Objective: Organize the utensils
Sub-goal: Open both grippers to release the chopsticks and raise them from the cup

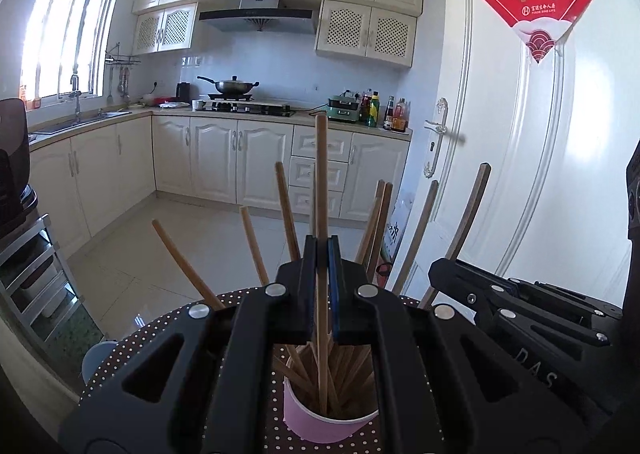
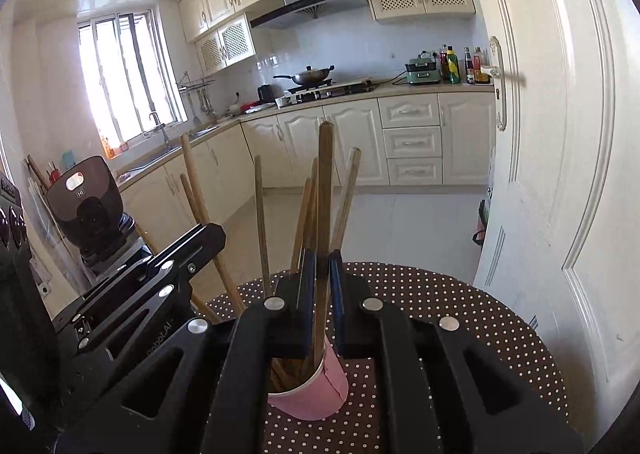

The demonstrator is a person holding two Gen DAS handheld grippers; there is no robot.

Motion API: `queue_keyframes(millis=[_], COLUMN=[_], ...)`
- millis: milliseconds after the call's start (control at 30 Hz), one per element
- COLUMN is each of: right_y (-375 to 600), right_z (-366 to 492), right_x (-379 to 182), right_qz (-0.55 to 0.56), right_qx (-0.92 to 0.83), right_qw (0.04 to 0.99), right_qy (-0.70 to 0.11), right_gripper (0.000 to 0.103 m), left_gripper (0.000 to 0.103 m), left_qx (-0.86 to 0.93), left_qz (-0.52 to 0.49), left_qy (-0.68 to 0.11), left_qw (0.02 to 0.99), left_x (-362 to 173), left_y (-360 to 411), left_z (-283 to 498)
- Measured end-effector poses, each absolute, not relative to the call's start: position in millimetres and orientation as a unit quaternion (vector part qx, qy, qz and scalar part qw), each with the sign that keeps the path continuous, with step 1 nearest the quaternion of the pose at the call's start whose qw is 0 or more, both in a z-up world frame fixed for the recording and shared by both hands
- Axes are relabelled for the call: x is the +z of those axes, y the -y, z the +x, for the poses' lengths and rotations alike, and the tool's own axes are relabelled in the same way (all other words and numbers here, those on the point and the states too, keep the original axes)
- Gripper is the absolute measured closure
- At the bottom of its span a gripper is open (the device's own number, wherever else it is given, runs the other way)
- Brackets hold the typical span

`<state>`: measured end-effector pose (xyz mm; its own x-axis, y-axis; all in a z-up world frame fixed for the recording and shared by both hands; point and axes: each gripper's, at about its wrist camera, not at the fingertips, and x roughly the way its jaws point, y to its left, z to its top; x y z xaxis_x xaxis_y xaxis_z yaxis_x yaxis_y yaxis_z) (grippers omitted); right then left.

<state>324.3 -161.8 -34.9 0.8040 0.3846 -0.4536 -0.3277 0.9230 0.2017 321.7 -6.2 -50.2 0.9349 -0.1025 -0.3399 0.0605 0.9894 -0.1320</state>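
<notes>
- A pink cup (image 1: 330,420) is seen standing on a round table covered with a brown polka-dot cloth (image 1: 152,338), close to the camera in both views; its lower wall is cut off by the gripper bodies.
- A bundle of wooden chopsticks (image 1: 340,370) is held loosely in the cup, the tips fanned out to left and right above the rim.
- The left gripper (image 1: 322,250) is pressed together on a pale chopstick (image 1: 321,174), which is kept upright with its lower end inside the cup.
- The right gripper (image 2: 319,262) is pinched on a darker chopstick (image 2: 325,182), likewise upright; whether its lower end touches the bottom of the cup cannot be told.
- In the left wrist view the right gripper's body is seen at the right edge, partly cut off; in the right wrist view the left gripper's body is cut off at the left.
- The hands that hold the grippers are hidden from both views.
- Far behind, a wok (image 1: 232,85) is made out on the stove, beside bottles too small to read.
</notes>
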Motion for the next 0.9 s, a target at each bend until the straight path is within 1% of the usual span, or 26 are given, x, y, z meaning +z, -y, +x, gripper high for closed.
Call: queue_keyframes(millis=[167, 233, 300, 367, 400, 433, 467, 533, 667, 900], right_y=[166, 168, 170, 172, 173, 174, 174, 177, 184, 188], right_z=[323, 323, 324, 321, 320, 319, 319, 317, 317, 314], right_x=[-36, -36, -36, -34, -34, -33, -33, -32, -31, -33], right_qz=[0.061, 0.066, 0.069, 0.071, 0.071, 0.074, 0.075, 0.075, 0.078, 0.079], right_qx=[0.188, 0.188, 0.184, 0.178, 0.177, 0.178, 0.178, 0.169, 0.164, 0.157], right_qw=[0.946, 0.945, 0.946, 0.948, 0.949, 0.949, 0.949, 0.951, 0.952, 0.952], right_qy=[-0.257, -0.259, -0.258, -0.253, -0.251, -0.251, -0.251, -0.247, -0.248, -0.249], right_gripper=[0.094, 0.085, 0.065, 0.060, 0.056, 0.054, 0.052, 0.049, 0.046, 0.045], left_gripper=[0.096, 0.096, 0.096, 0.094, 0.091, 0.079, 0.057, 0.047, 0.047, 0.047], left_qx=[-0.045, -0.046, -0.051, -0.051, -0.048, -0.047, -0.049, -0.039, -0.039, -0.034], left_qz=[-0.059, -0.050, -0.035, -0.025, -0.021, -0.017, -0.015, -0.016, -0.013, -0.009], left_qy=[-0.182, -0.186, -0.196, -0.199, -0.200, -0.201, -0.200, -0.186, -0.183, -0.182], left_qw=[0.980, 0.980, 0.979, 0.978, 0.978, 0.978, 0.978, 0.982, 0.982, 0.983], left_x=[-55, -55, -56, -57, -58, -58, -58, -56, -53, -52], left_y=[6, 7, 10, 12, 13, 14, 15, 15, 14, 13], left_z=[322, 323, 323, 322, 321, 320, 320, 316, 313, 308])
